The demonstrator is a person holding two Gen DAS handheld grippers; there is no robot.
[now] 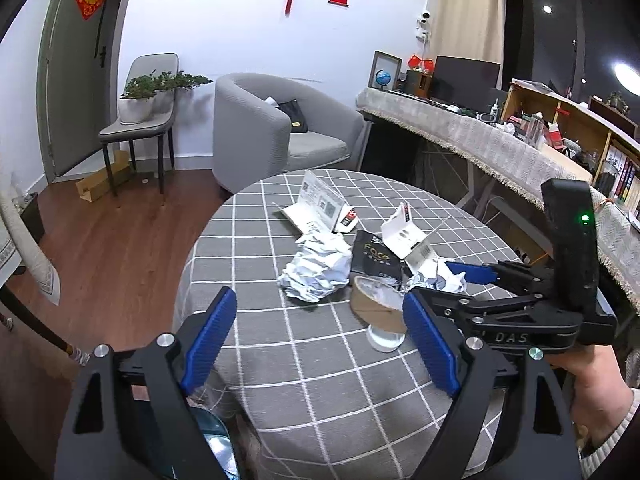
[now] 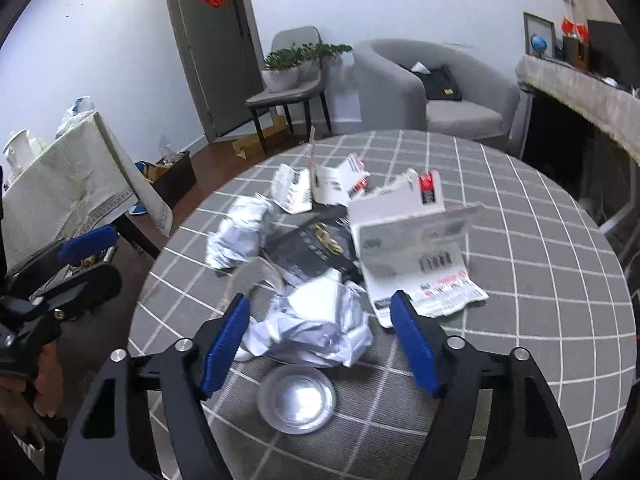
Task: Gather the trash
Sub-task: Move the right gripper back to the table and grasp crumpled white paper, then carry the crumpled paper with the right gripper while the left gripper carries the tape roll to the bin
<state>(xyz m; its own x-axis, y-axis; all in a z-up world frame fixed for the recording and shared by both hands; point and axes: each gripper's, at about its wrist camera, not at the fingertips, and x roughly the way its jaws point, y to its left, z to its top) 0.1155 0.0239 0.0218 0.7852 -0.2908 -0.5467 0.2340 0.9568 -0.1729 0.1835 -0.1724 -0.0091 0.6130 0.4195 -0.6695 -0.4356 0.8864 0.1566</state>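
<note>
A round table point(image 1: 320, 360) covered by a grey checked cloth is seen from both wrist views, with the trash gathered near its middle. The left gripper point(image 1: 320, 332) is held above the near edge of the table, its blue-padded jaws spread wide with nothing between them. The right gripper point(image 2: 320, 340) is likewise held wide apart, with a crumpled white paper ball point(image 2: 320, 320) lying on the cloth between its fingers; whether the pads touch the paper cannot be told. A second, larger paper wad point(image 1: 316, 268) lies just left of a black packet point(image 1: 374, 258). Two torn white cartons with printed labels point(image 1: 316, 208) point(image 1: 408, 236) are noted behind the packet, touching the pile. A tipped brown paper cup point(image 1: 376, 304) is seen in the left wrist view beside a clear round lid point(image 2: 297, 398), which lies flat on the cloth near the right gripper. A grey armchair point(image 1: 280, 128) stands well behind the table.
</note>
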